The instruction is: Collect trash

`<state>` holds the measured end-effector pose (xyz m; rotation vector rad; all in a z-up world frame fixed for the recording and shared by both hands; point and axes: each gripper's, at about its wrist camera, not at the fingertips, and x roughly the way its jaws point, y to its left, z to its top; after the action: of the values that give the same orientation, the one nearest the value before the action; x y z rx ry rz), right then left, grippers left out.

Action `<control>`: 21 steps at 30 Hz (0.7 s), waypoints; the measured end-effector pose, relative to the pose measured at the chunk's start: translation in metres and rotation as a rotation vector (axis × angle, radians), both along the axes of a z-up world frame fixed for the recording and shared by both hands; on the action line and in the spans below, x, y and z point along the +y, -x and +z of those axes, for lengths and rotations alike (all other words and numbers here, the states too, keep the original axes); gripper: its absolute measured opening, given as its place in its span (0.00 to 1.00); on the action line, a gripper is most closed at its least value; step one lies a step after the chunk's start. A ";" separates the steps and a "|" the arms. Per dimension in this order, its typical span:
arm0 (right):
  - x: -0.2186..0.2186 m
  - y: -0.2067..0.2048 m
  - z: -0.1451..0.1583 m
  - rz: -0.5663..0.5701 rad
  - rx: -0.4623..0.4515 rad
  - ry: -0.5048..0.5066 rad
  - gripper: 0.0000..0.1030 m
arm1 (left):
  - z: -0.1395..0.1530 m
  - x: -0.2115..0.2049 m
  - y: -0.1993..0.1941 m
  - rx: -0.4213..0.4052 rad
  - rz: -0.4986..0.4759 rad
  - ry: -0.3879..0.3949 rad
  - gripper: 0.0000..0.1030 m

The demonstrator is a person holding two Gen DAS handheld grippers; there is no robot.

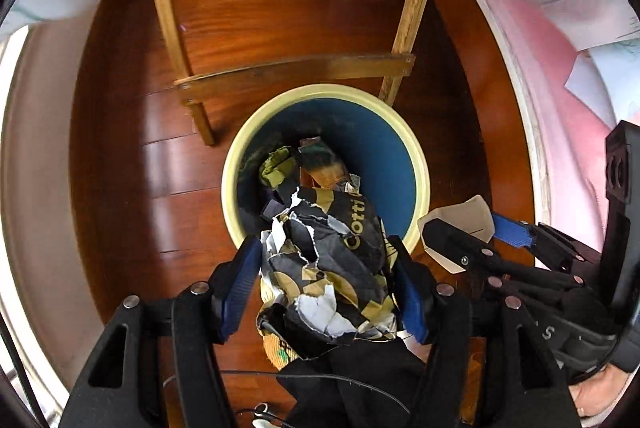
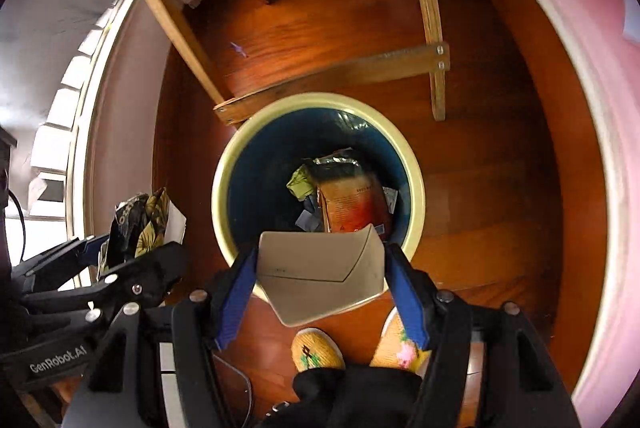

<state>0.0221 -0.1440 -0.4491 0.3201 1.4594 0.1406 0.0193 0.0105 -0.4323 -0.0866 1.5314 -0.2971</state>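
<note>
A round bin (image 1: 420, 163) with a cream rim and blue inside stands on the wood floor; it also shows in the right wrist view (image 2: 416, 183). It holds an orange packet (image 2: 352, 203) and other wrappers. My left gripper (image 1: 326, 292) is shut on a torn black and gold paper bag (image 1: 332, 268), held above the bin's near rim. My right gripper (image 2: 320, 288) is shut on a folded beige card piece (image 2: 320, 276), also above the near rim. Each gripper shows in the other's view, the right (image 1: 472, 244) and the left (image 2: 120, 252).
A wooden chair frame (image 1: 296, 71) stands just behind the bin. A pink wall or bedding (image 2: 592, 147) curves along the right. My feet in yellow slippers (image 2: 316, 348) are below the grippers. A window (image 2: 60, 107) is at the left.
</note>
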 end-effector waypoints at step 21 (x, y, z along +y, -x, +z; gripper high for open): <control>-0.008 -0.012 -0.017 -0.045 -0.005 -0.047 0.75 | -0.009 0.006 -0.011 -0.043 0.010 -0.042 0.99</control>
<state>0.0339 -0.1522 -0.4662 0.3910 1.4448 0.1394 0.0306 0.0169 -0.4416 -0.0544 1.4931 -0.2567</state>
